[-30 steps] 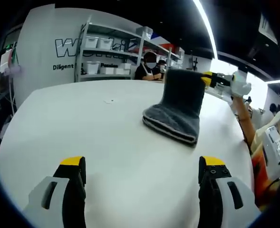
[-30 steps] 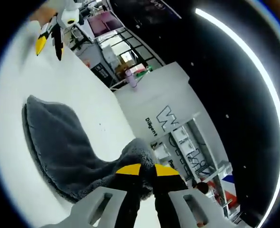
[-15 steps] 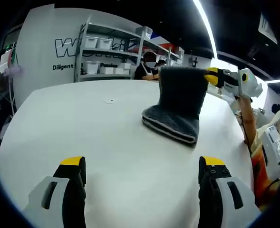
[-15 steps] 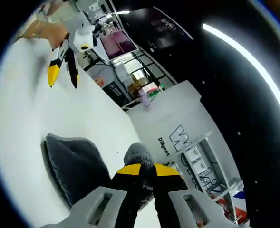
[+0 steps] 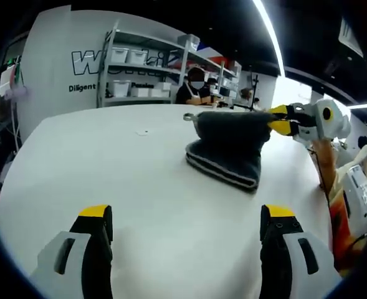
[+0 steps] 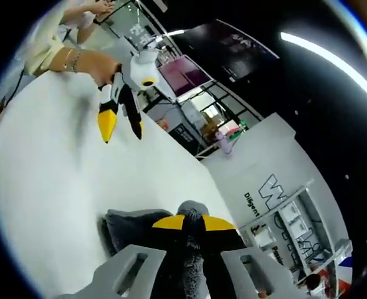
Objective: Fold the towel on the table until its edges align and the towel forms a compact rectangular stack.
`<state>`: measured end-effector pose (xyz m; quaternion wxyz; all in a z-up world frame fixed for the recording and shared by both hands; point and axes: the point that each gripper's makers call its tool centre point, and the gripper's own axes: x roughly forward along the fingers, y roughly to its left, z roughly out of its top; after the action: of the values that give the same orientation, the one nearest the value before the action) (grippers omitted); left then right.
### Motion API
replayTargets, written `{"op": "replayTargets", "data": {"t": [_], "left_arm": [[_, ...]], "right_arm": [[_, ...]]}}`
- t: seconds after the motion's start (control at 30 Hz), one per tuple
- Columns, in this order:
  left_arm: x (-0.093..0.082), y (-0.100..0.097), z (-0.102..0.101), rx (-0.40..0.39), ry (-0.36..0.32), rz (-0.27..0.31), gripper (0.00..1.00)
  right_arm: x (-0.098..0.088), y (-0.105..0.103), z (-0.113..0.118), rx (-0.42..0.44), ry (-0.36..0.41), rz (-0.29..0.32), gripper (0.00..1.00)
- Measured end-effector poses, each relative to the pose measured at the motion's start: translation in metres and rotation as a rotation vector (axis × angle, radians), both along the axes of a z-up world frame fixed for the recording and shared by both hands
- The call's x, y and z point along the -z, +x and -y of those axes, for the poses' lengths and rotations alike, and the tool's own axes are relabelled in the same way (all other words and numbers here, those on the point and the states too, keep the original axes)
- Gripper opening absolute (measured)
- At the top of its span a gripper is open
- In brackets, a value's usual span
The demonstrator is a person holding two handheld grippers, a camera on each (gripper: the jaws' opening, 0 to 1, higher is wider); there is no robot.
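Observation:
A dark grey towel (image 5: 225, 156) lies folded on the white table (image 5: 108, 162), its upper flap stretched almost flat above the stack. My right gripper (image 5: 275, 120) comes in from the right, shut on that flap's edge. In the right gripper view, the yellow-tipped jaws (image 6: 192, 222) are pinched on the grey pile, and the rest of the towel (image 6: 128, 225) shows below left. My left gripper (image 5: 186, 218) stands open over bare table, well short of the towel. It also appears as the left gripper (image 6: 121, 129) held by a hand, with nothing between its jaws.
Shelves with white boxes (image 5: 139, 68) stand behind the table, against a white lettered wall. A person (image 5: 195, 88) sits past the far edge. A white device (image 5: 361, 187) sits off the table's right edge. A person's sleeve and wrist (image 6: 71, 59) reach over the table.
My right gripper has brought the held flap down from upright to nearly level over the folded stack, moving left in the left gripper view. The left gripper stays where it was, open.

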<state>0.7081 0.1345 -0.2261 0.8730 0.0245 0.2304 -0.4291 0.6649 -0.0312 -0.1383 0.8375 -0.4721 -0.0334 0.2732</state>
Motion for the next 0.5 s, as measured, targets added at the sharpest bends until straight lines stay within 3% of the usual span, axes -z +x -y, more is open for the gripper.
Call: {"op": "replayTargets", "data": {"t": [0.13,0.3,0.5], "left_arm": [[0.000,-0.001,0.001,0.002,0.000,0.000,0.97],[0.000,-0.002,0.001,0.003,0.002,0.000,0.97],[0.000,-0.003,0.001,0.003,0.004,-0.002,0.97]], "right_arm": [[0.009,-0.001,-0.009,-0.020,0.009,-0.028,0.04],[0.045,-0.010,-0.025,-0.073,-0.007,-0.173,0.04],[0.070,-0.012,-0.027,-0.080,0.024,-0.282,0.05]]}}
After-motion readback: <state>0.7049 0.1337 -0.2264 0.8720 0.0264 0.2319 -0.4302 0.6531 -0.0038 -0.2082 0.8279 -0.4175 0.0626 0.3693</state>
